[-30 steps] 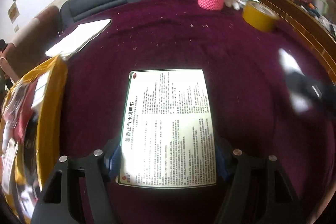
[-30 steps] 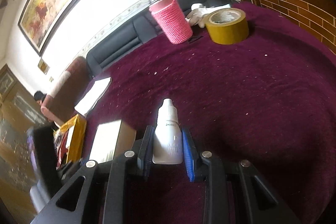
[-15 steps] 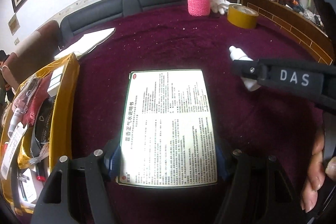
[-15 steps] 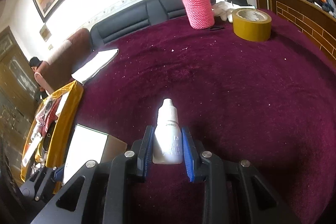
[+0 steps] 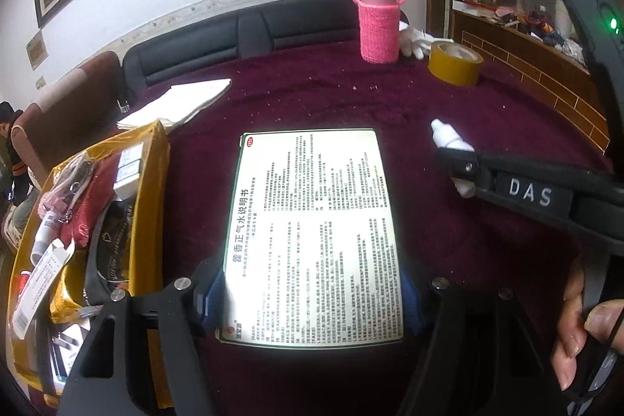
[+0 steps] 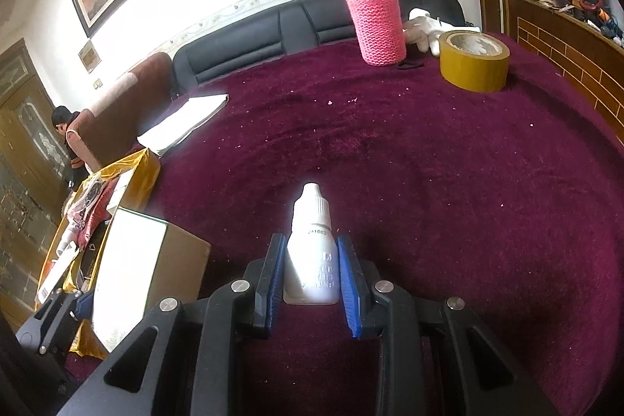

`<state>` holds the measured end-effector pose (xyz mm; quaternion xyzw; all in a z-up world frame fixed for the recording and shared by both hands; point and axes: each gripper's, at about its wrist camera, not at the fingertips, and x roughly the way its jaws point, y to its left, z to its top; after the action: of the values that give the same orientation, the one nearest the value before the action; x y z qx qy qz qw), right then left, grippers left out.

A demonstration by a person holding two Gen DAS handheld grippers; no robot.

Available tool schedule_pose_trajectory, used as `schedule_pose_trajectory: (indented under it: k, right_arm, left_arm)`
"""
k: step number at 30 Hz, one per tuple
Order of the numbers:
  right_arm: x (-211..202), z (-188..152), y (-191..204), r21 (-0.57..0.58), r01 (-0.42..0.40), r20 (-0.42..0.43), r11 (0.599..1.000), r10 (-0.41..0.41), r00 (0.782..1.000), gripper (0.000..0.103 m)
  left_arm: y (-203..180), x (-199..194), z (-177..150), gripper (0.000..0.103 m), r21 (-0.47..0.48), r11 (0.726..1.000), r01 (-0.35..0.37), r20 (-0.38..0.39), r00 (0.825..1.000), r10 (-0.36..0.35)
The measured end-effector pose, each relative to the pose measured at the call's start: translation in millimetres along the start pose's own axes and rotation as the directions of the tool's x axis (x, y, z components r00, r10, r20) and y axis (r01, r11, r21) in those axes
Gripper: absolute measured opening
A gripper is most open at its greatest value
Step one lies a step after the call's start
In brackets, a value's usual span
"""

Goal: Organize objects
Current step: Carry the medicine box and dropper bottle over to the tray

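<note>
- A white dropper bottle (image 6: 312,252) is held between the blue pads of the right tool (image 6: 311,279), its long axis running along the fingers and its capped tip pointing forward, away from the camera, above the maroon surface (image 6: 448,182).
- A stamped code on the bottle's shoulder is only partly readable, as "41002"; the label print below it is too washed out to be read.
- A flat box (image 5: 314,236) is gripped by its long sides in the left tool (image 5: 312,295), lengthwise along the fingers, its printed face turned up; a Chinese heading and dense small text are seen on it, too fine to be made out.
- "DAS" is read on the right tool's side in the left wrist view only, where a hand (image 5: 581,322) on its handle is also caught.
- A brown side of the box is shown only by the right wrist view.
- A yellow bin (image 5: 152,182) of mixed items stands left of the box.
- A pink knitted bottle sleeve (image 6: 376,22) and a tape roll (image 6: 474,65) are set well apart at the far edge.
</note>
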<state>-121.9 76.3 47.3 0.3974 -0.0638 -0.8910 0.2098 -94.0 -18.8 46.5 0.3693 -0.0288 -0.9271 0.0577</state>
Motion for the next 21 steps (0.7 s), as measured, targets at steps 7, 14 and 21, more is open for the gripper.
schedule_pose_trajectory:
  k: [7, 14, 21]
  right_arm:
    - [-2, 1, 2, -0.008, -0.009, 0.016, 1.0, 0.009, 1.0, 0.029]
    - [-6, 1, 11, -0.03, -0.032, 0.032, 0.999, 0.033, 0.999, 0.029]
    - [-10, -2, 35, -0.05, -0.094, 0.016, 0.994, 0.095, 0.995, 0.029]
  left_arm:
    - [12, -18, 3, 0.069, -0.035, 0.999, -0.011, 0.052, 0.999, 0.013]
    - [41, -55, 1, 0.07, -0.085, 0.995, -0.056, 0.127, 0.99, 0.067]
    - [99, -79, -20, 0.07, -0.165, 0.976, -0.142, 0.147, 0.975, 0.167]
